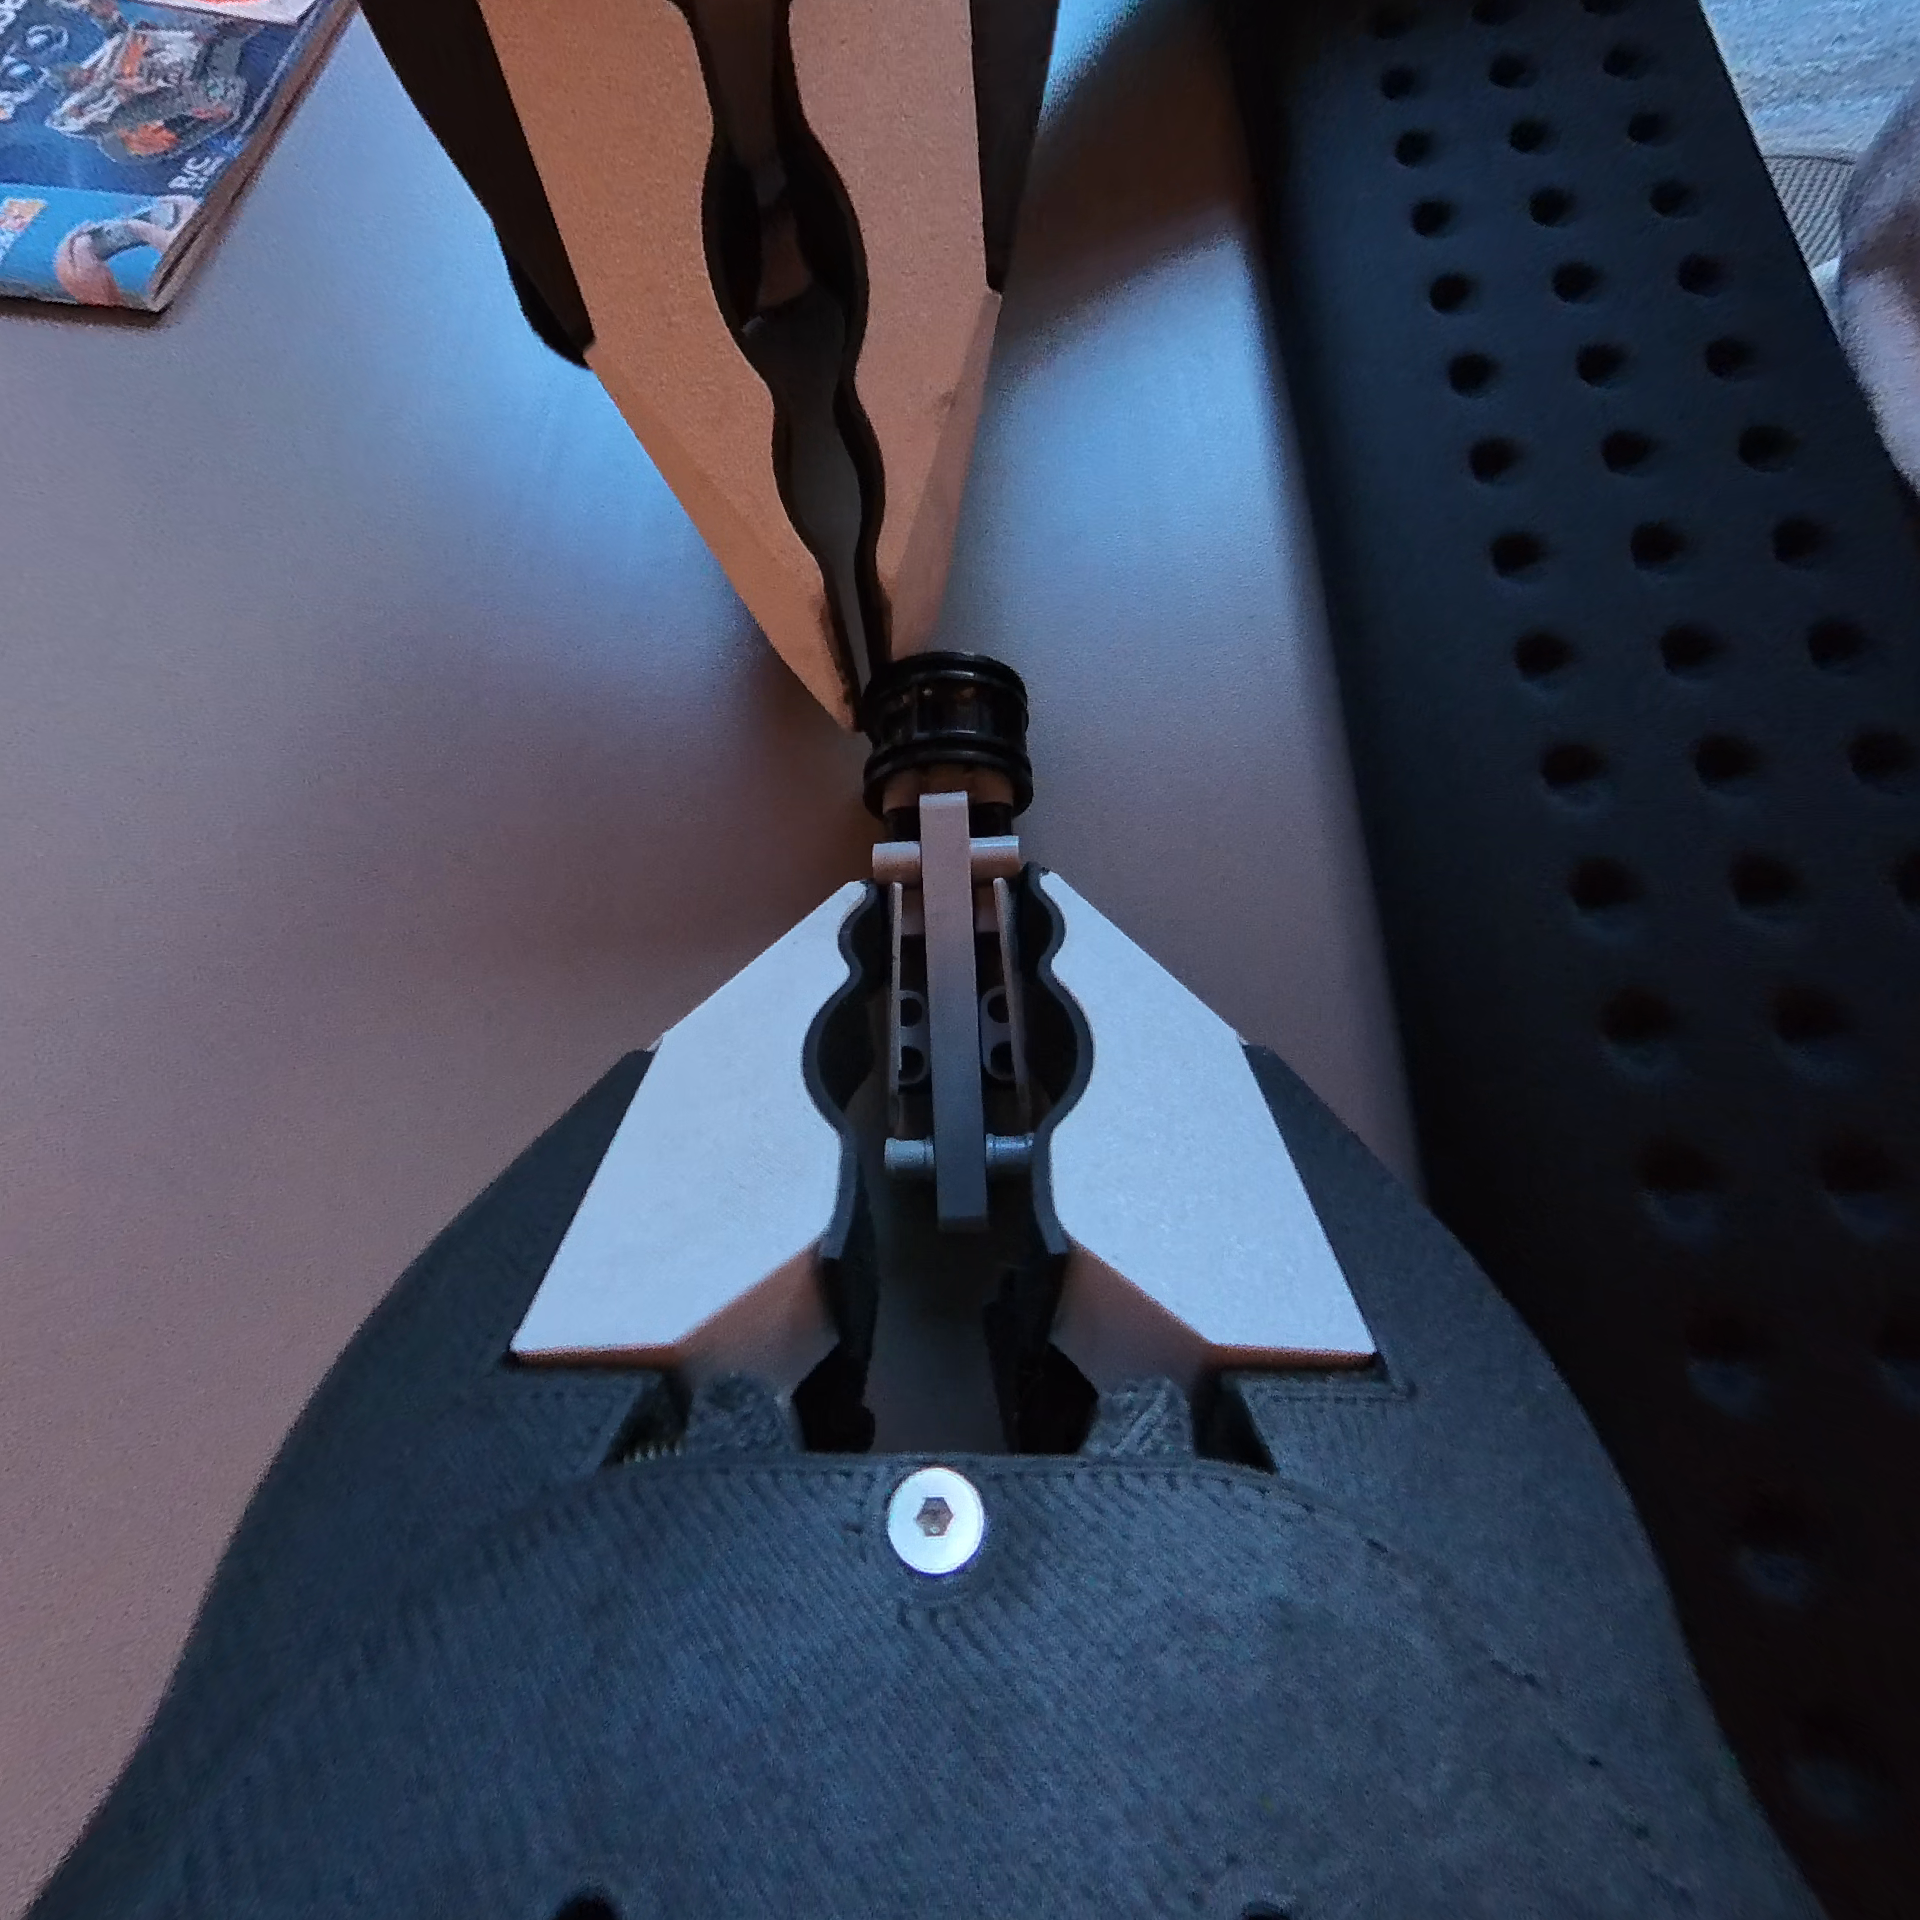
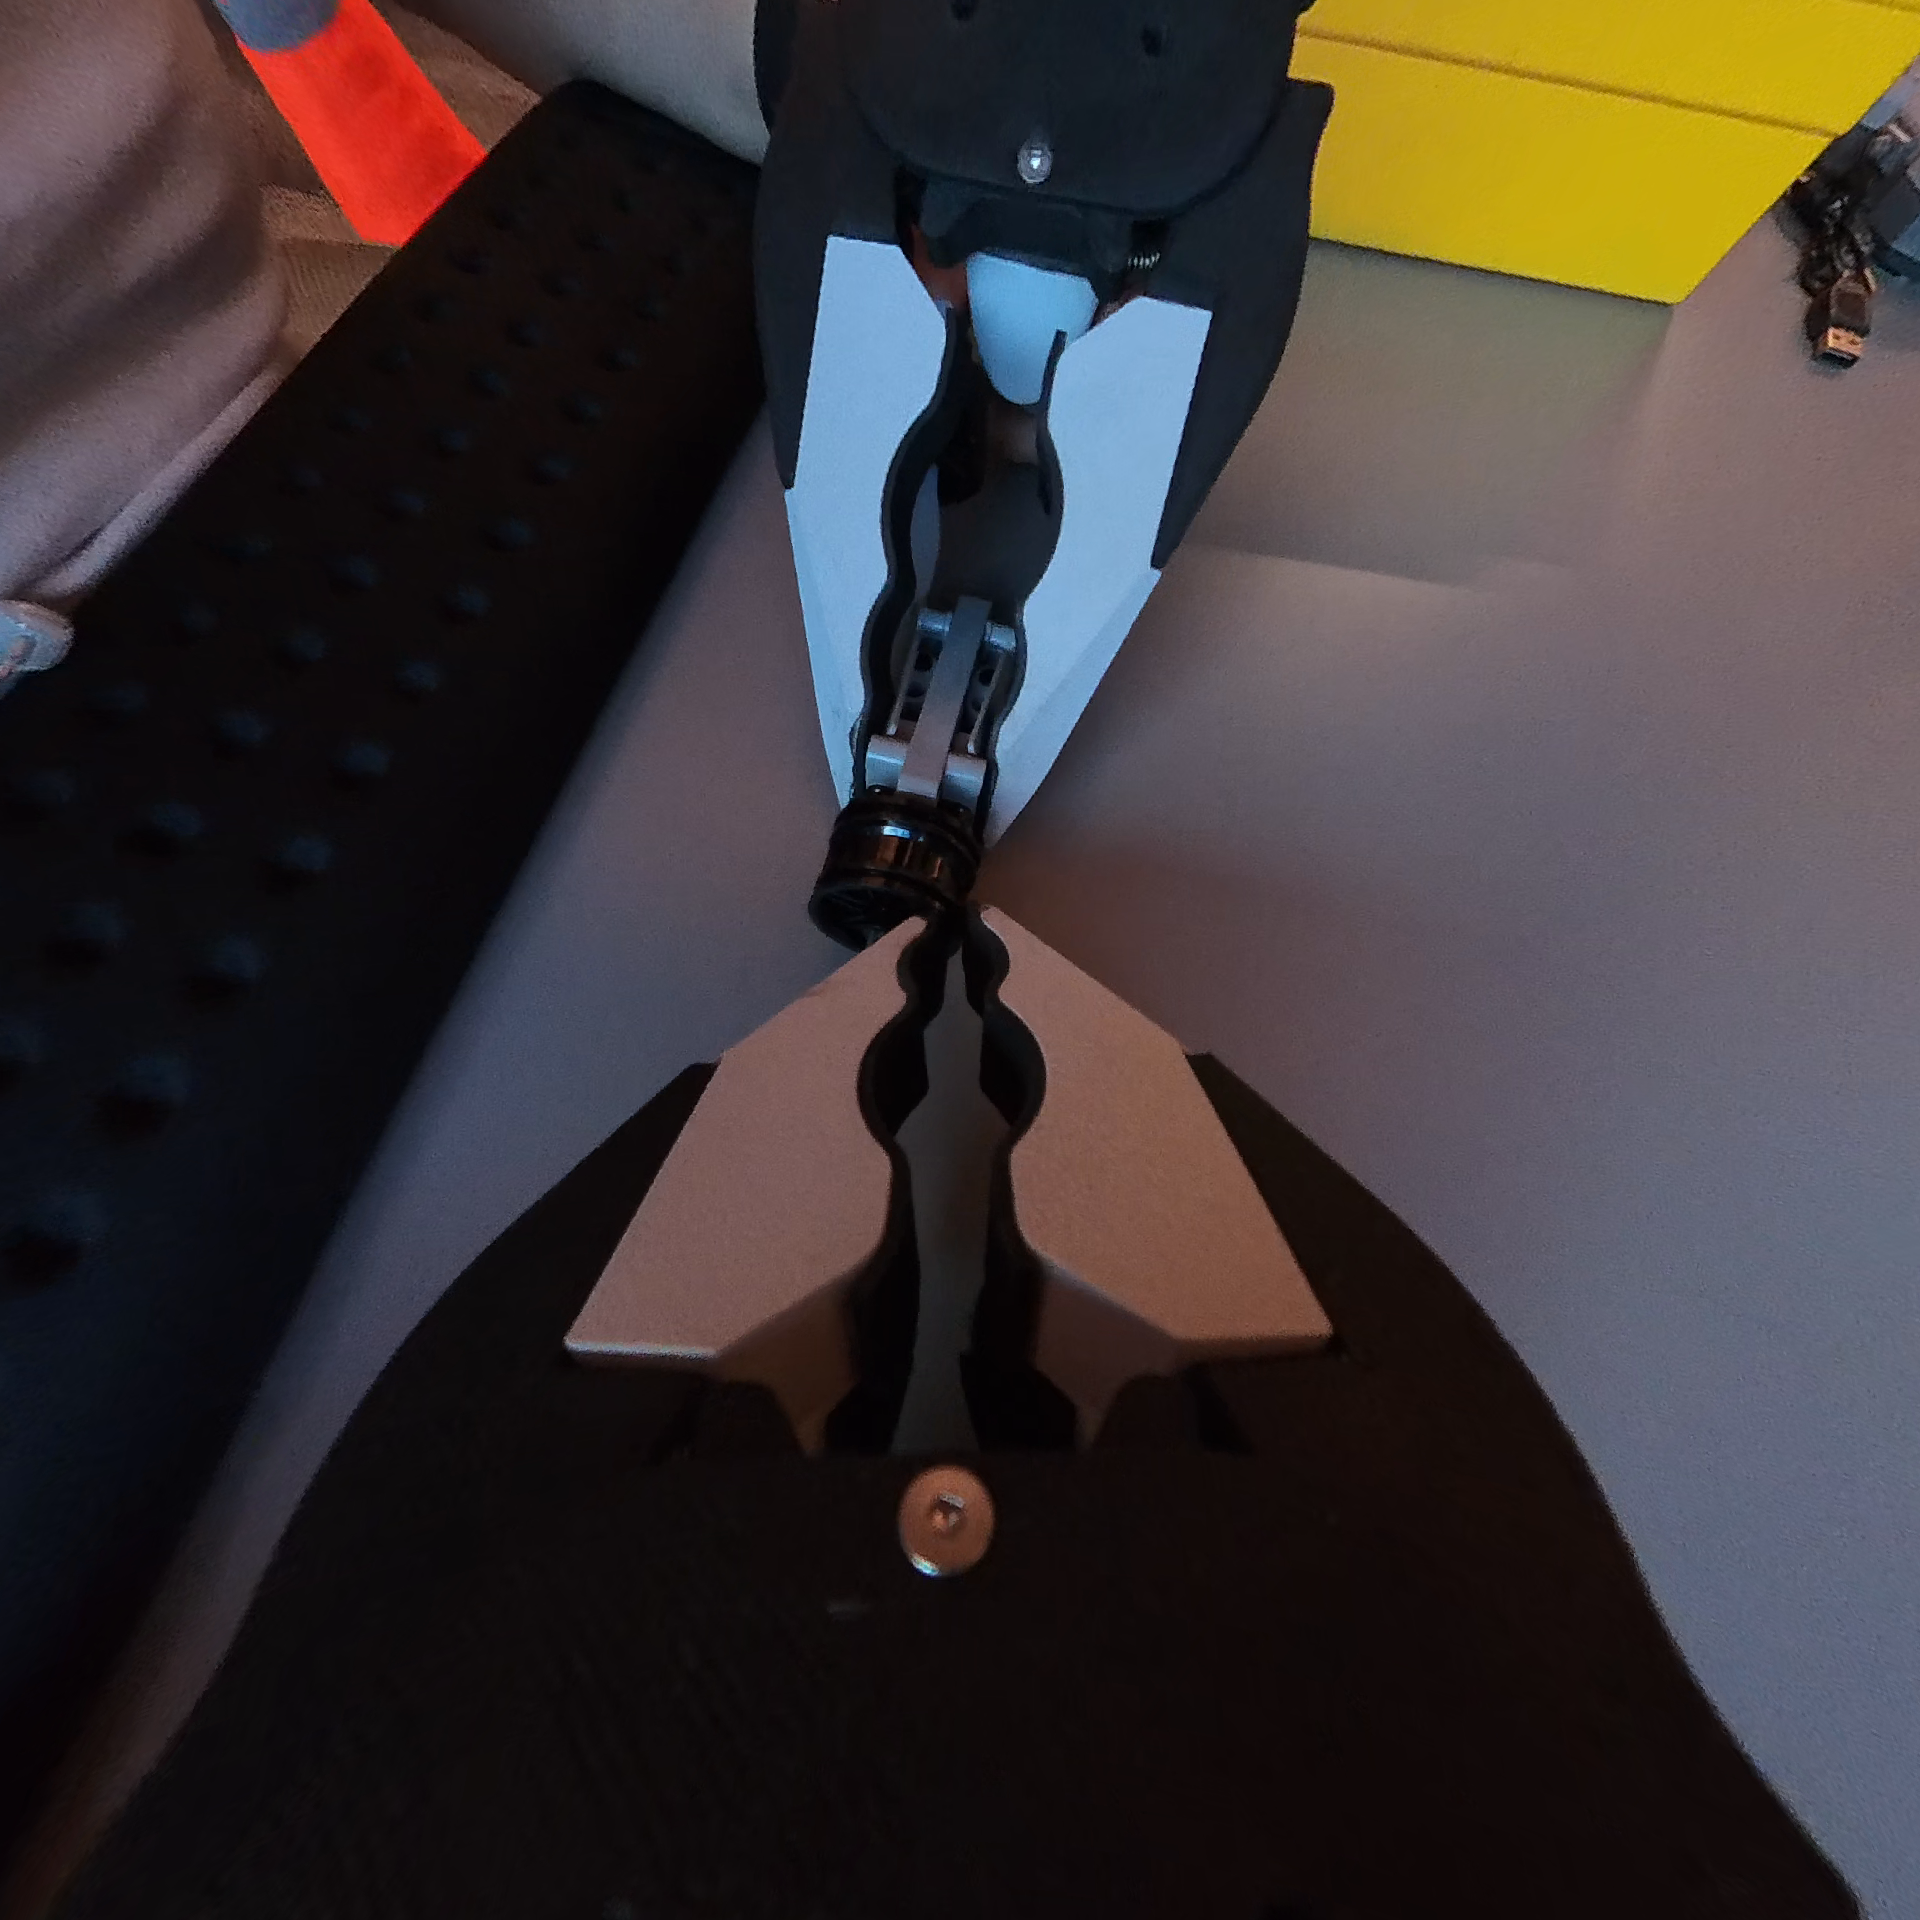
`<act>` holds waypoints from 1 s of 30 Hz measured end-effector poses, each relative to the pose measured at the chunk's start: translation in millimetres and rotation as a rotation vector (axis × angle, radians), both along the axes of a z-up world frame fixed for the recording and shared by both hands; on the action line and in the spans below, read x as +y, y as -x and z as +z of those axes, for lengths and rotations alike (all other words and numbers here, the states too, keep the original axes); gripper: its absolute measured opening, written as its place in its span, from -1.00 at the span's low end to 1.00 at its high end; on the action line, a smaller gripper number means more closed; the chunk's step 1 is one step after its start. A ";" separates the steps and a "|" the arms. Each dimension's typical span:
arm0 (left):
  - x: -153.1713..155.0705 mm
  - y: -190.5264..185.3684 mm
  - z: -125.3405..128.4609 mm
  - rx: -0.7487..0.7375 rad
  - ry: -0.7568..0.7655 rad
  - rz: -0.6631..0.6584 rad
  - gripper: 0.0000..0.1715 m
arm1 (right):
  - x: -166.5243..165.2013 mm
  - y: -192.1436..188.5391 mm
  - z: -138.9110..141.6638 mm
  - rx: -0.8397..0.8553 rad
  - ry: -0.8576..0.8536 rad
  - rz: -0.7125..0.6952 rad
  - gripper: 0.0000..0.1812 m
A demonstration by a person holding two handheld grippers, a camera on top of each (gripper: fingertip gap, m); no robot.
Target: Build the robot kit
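Note:
My left gripper (image 1: pixel 951 883) is shut on a small grey toy-brick assembly (image 1: pixel 951 987) of thin beams and pins, held above the pale table (image 1: pixel 312 831). A black ribbed wheel (image 1: pixel 945 727) sits on the assembly's far end, just past the fingertips. My right gripper (image 2: pixel 951 920) faces it from the opposite side. Its jaws are almost closed and pinch the wheel's (image 2: pixel 894 862) edge. In the right wrist view the left gripper (image 2: pixel 925 790) comes down from the top with the grey assembly (image 2: pixel 940 707) between its fingers. The right gripper (image 1: pixel 862 712) also shows in the left wrist view.
A black perforated panel (image 1: pixel 1610 727) runs along one side of the table and also shows in the right wrist view (image 2: pixel 312 623). A blue printed booklet (image 1: pixel 135 135) lies far left. A yellow box (image 2: pixel 1558 135), a cable plug (image 2: pixel 1839 322) and an orange-red strip (image 2: pixel 364 125) lie at the back. My two grippers' fingertips are within a few centimetres of each other.

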State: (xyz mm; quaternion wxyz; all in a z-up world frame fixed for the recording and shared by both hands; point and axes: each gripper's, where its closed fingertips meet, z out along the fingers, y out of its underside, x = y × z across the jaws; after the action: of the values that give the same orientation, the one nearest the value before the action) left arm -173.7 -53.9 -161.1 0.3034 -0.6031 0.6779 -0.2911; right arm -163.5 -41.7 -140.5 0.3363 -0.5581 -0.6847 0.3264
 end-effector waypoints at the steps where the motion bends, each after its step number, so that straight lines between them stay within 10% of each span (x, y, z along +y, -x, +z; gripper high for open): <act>1: 0.0 -0.1 -0.1 0.000 -0.003 0.001 -0.73 | 0.0 0.2 0.0 -0.008 -0.011 -0.004 -1.00; 30: 5.8 9.8 2.4 -0.010 0.098 0.125 -0.45 | -2.5 -17.9 -6.1 -0.039 0.122 -0.108 -0.80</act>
State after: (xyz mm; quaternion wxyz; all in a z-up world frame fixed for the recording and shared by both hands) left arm -183.5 -48.1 -158.6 0.2946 -0.6570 0.6221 -0.3075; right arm -145.6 -44.2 -146.7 0.3056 -0.6197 -0.6390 0.3381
